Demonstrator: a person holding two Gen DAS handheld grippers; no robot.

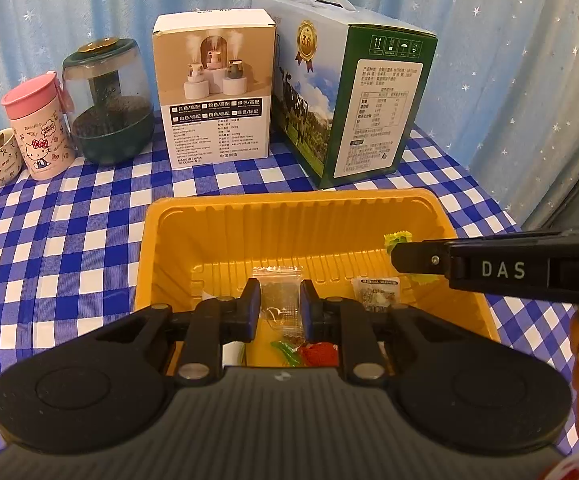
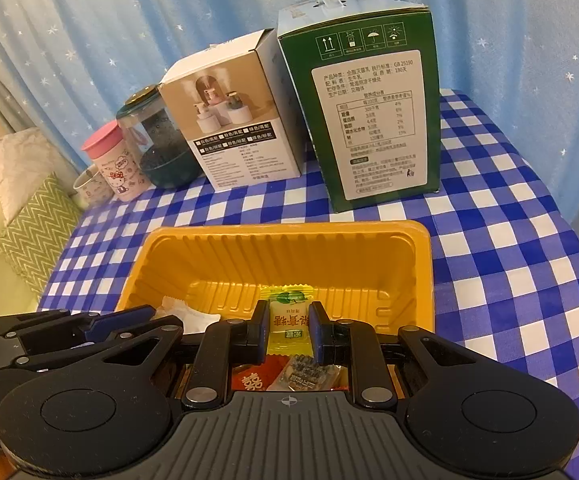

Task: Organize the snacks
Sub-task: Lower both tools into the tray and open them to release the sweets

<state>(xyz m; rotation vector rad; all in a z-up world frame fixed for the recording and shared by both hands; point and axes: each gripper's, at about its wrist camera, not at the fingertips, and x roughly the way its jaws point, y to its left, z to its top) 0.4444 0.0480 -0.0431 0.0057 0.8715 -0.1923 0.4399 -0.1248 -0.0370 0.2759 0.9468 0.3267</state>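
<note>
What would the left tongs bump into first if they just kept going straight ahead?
The left tongs already straddle a clear snack packet. Pushed straight on, they would probably meet the far wall of the yellow tray next, though depth is hard to judge through this lens.

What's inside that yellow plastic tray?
Small wrapped snacks lie in the ribbed yellow plastic tray: a clear packet, a yellow-green candy, a red one. The grippers cover its near end.
</note>
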